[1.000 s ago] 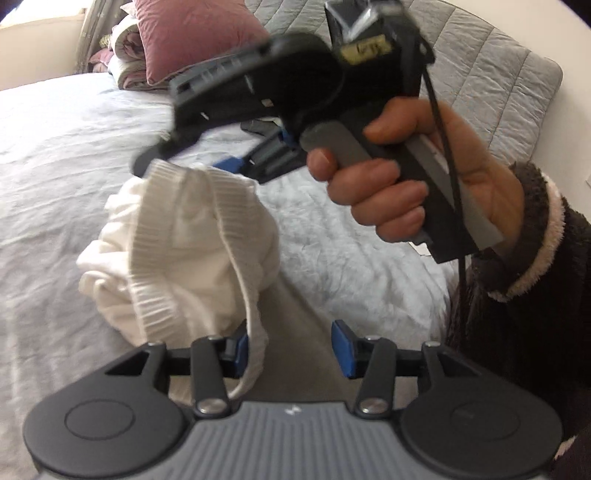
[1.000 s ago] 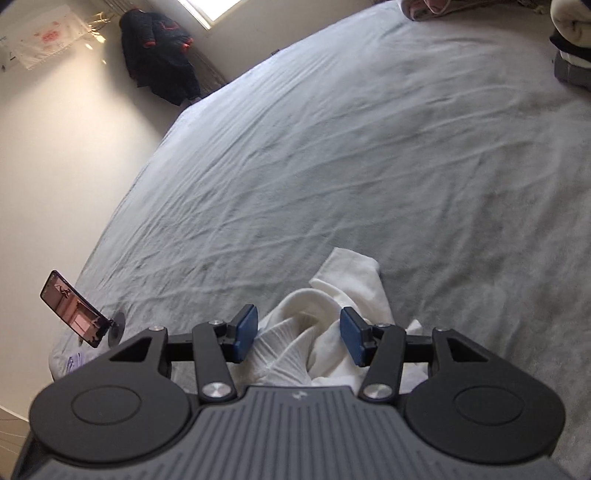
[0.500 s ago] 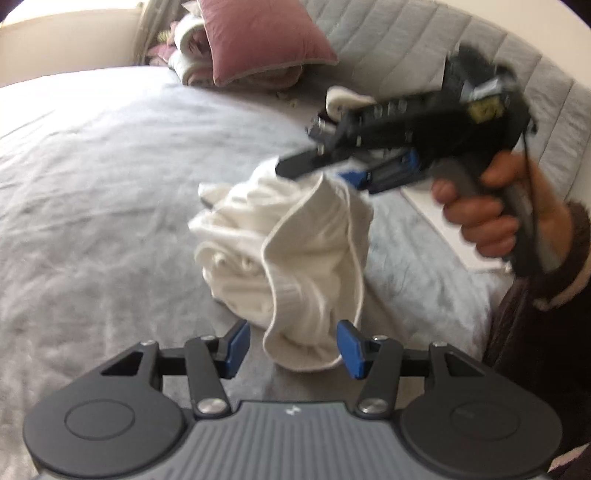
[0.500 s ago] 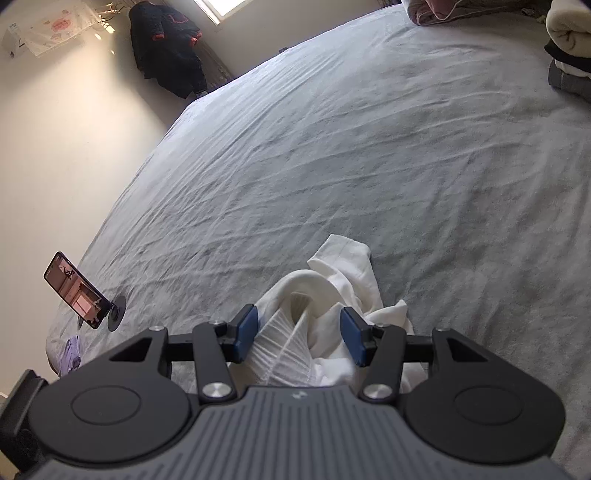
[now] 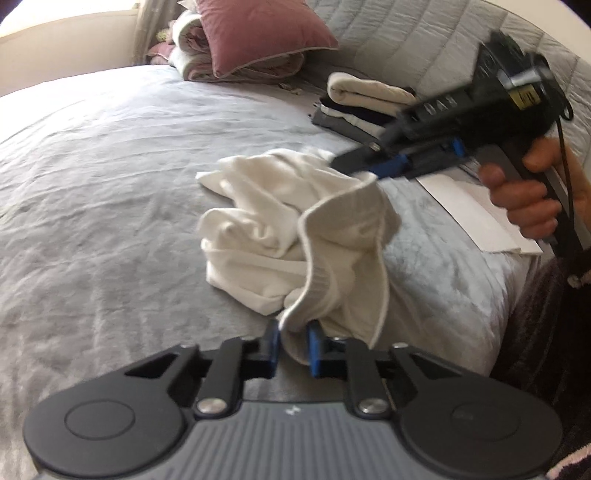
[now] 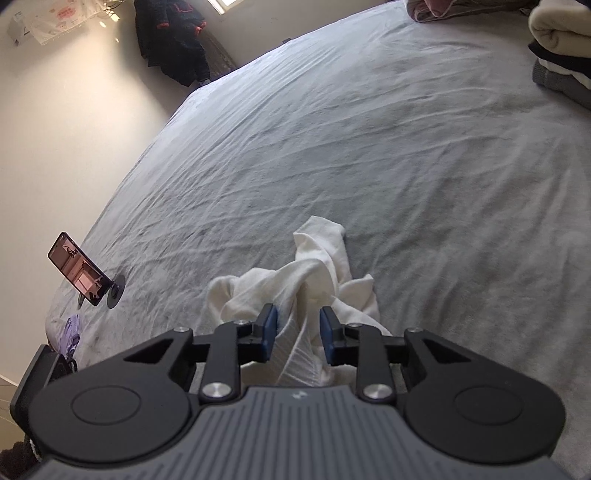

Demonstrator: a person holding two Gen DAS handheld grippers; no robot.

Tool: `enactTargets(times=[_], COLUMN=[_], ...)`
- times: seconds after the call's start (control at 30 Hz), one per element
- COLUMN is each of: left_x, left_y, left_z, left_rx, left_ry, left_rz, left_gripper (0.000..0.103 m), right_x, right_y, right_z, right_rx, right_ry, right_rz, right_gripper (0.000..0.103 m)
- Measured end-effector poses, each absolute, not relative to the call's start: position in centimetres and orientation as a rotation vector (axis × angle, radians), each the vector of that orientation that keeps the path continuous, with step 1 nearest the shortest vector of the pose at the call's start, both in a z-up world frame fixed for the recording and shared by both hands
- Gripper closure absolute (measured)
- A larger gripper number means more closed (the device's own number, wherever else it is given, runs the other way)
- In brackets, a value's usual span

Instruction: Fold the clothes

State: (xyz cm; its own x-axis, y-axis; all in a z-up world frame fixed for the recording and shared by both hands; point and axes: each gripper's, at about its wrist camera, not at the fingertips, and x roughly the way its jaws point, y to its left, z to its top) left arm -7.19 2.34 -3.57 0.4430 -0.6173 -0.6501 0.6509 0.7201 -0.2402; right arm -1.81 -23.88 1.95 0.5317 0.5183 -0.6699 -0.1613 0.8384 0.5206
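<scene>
A crumpled white garment with a ribbed hem lies bunched on the grey bed. My left gripper is shut on a fold of the hem at its near edge. My right gripper comes in from the right and grips the hem's far upper part. In the right wrist view the right gripper has the ribbed cloth pinched between its narrowed blue pads, with the rest of the garment trailing on the bed.
A stack of folded clothes and white paper lie at the right by the quilted headboard. A pink pillow sits at the back. A phone on a stand stands near the bed's left edge.
My left gripper's jaws closed onto the hem. The right gripper's jaws narrowed on the cloth and it moved right and away, stretching the hem between the two grippers.
</scene>
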Motion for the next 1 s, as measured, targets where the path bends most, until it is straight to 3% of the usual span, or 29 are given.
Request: enactTargets(times=[0.47, 1.0], left_x=[-8.9, -11.6], left_y=[2.3, 1.0], left_z=[-2.1, -2.3], left_rx=[0.055, 0.127], left_ry=[0.702, 0.706], left_rz=[-0.841, -0.961], left_gripper=[0.097, 0.099], right_x=[-2.2, -0.8], right_y=[-24.3, -23.4], right_z=[2.2, 2.8], right_rx=[0.45, 0.478], right_ry=[0.922, 0.876], right_rz=[0.44, 0.406], right_gripper=[0.066, 0.066])
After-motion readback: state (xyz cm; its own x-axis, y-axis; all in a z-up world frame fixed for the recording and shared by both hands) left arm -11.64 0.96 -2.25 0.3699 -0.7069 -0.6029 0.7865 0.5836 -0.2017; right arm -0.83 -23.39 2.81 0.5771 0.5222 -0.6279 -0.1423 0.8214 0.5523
